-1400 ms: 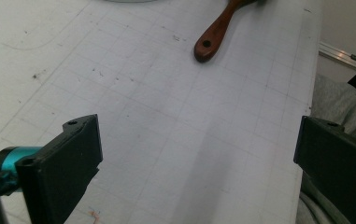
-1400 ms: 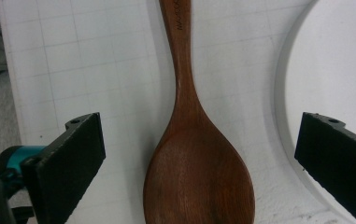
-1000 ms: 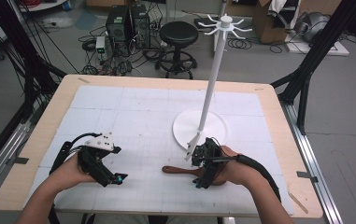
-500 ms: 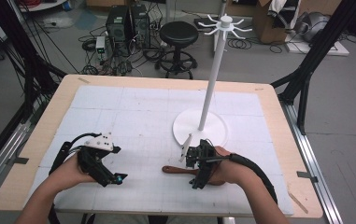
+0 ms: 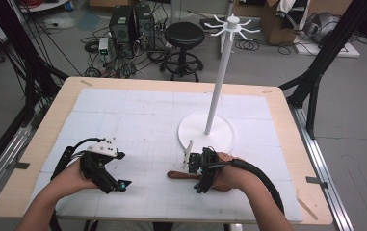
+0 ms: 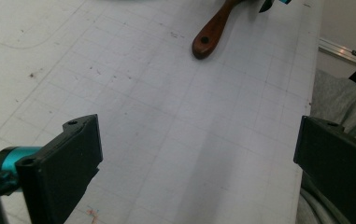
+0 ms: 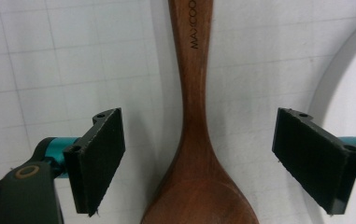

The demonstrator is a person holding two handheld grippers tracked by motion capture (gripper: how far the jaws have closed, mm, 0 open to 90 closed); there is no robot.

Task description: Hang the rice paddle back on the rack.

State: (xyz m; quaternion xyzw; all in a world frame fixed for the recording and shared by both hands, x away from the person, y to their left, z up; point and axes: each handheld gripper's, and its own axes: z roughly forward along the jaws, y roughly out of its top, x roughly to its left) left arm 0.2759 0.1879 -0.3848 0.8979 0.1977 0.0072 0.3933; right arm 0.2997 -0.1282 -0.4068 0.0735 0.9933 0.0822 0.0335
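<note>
A white-gridded table [image 5: 123,110] carries a white hanger stand [image 5: 206,132] on a round base. Just before it lies a wooden spoon [image 7: 192,140], between the right gripper [image 7: 196,161] pads, whose jaws have just been closing without touching. The left gripper [image 6: 194,168] rests apart, wide open, empty.

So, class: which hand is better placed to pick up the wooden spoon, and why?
Right. The right tool hangs over the wooden spoon, its jaws straddling the neck and just closing in. The left tool sits apart, open over bare mat.
</note>
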